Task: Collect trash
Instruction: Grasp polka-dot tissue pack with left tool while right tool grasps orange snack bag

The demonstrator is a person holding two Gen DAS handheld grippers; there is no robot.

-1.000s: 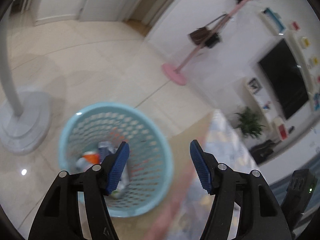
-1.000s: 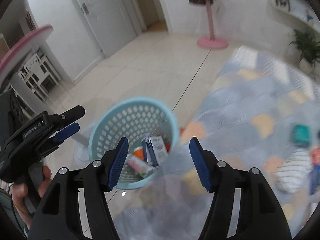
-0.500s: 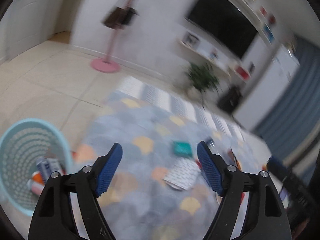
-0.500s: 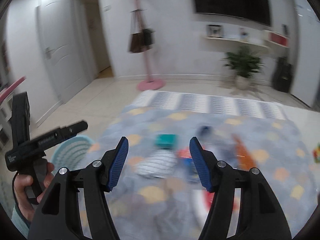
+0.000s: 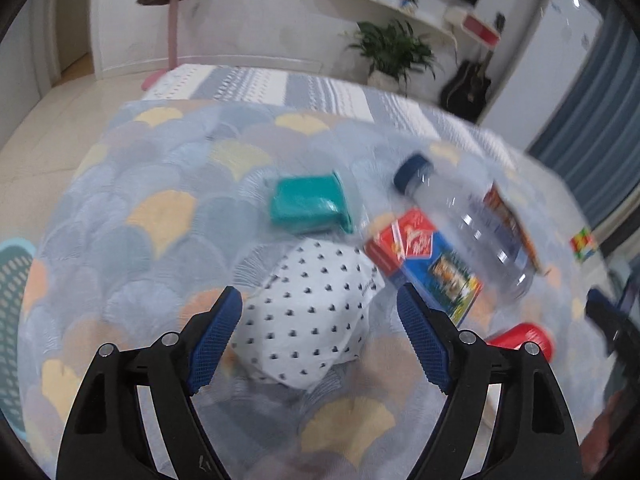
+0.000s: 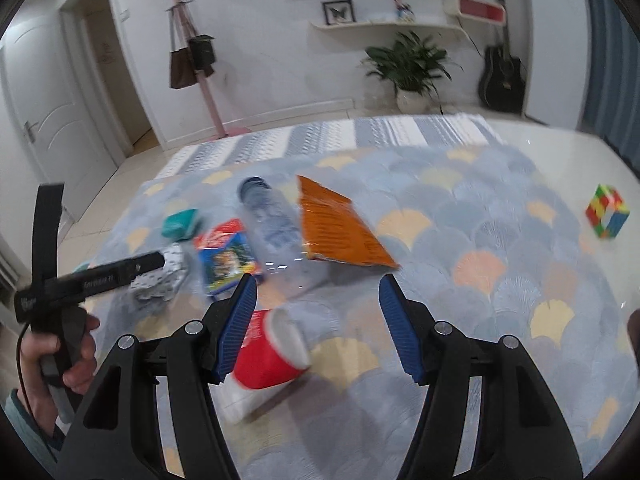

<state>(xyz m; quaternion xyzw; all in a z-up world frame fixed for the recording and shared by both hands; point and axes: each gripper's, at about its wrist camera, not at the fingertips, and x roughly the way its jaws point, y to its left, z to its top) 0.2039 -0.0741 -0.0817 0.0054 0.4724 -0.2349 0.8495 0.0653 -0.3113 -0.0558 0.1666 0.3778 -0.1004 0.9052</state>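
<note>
Trash lies scattered on the rug [image 5: 160, 216], and the spotted bag [image 5: 308, 320] serves as the landmark: it sits just ahead of the left hand-held gripper [image 5: 320, 340], framed between its blue pads. That left hand-held gripper's jaws have just been opening and now stand wide, touching nothing, the bag below them rather than gripped. Beyond the bag lies a teal packet [image 5: 308, 204]; to the bag's right a carton [image 5: 420, 260], then a clear bottle [image 5: 468, 224] with its long axis running away from the camera, cap at the far end. The right hand-held gripper [image 6: 316, 328] is moderately open and empty, with a red cup [image 6: 268, 356] on its side by its left pad, well right of the bag. An orange pouch [image 6: 336, 228] lies farther off. The left hand looks nearer the bag, the right nearer the cup.
</note>
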